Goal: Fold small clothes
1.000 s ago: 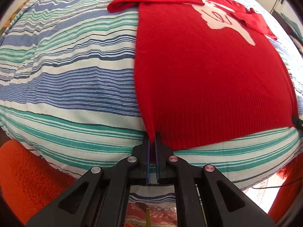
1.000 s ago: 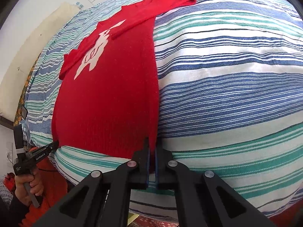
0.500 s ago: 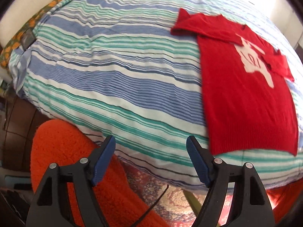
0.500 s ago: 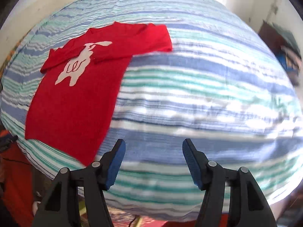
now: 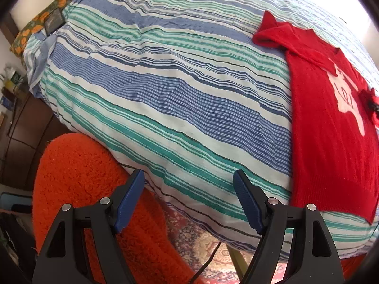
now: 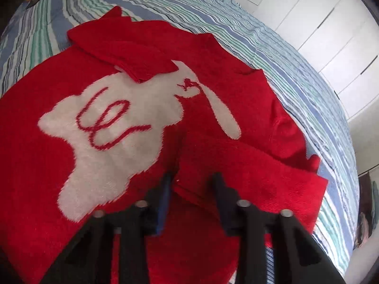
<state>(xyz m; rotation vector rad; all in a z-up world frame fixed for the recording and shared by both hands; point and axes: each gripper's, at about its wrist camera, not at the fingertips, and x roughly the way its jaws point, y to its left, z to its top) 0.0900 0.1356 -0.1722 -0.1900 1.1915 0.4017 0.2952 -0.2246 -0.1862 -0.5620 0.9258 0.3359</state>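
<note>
A small red sweater (image 5: 331, 127) with a white animal figure lies flat on the striped bed cover (image 5: 165, 90), both sleeves folded in across the chest. My left gripper (image 5: 189, 187) is open and empty, off the bed's near edge, left of the sweater's hem. In the right wrist view the sweater (image 6: 118, 123) fills the frame. My right gripper (image 6: 191, 184) is open, low over the folded right sleeve (image 6: 248, 172), with the sleeve's edge between its jaws.
An orange fuzzy cushion (image 5: 90, 189) sits below the bed's edge, on a patterned rug (image 5: 201, 243). A wooden cabinet (image 5: 21, 130) stands at the left. White cupboard doors (image 6: 319, 35) stand beyond the bed.
Both grippers let go of the sweater's hem corners and opened. The left has drawn back and left off the bed. The right has moved up over the sweater's chest to the folded sleeve.
</note>
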